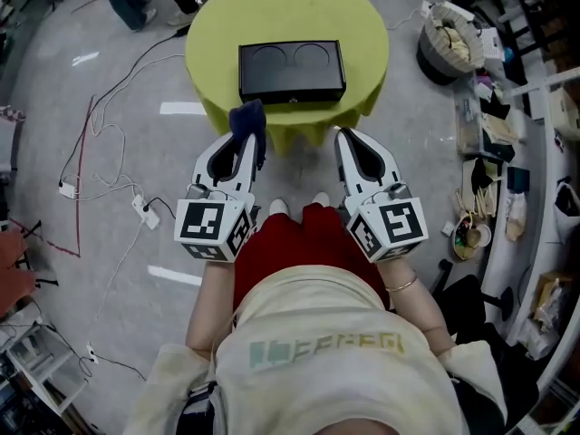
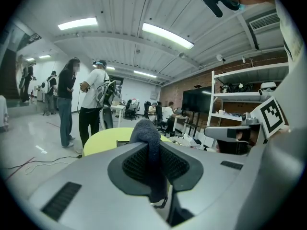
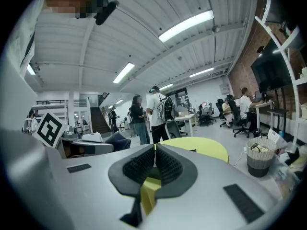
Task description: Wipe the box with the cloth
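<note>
Open-plan lab-office: desks (image 3: 192, 117), shelving (image 2: 240, 99), floor cables (image 1: 109, 143).

Left claw (image 1: 243, 145) grips the cloth (image 1: 246, 116); right claw (image 1: 348, 136) (alongside it) closed, empty.

Big open-plan room, grey glossy floor (image 1: 54, 80) w/ loose cables (image 1: 83, 143). Round yellow-green counter (image 1: 362, 34) in the middle, woven bin (image 1: 444, 39) near it. White ribbed ceiling (image 2: 120, 8) w/ long strip lights (image 2: 168, 35). Brick wall (image 3: 244, 66) along one side, dark screen (image 2: 197, 99) by it, white shelving (image 2: 249, 70) close. Office chairs (image 3: 233, 116) further back; two people (image 2: 93, 99) standing.
</note>
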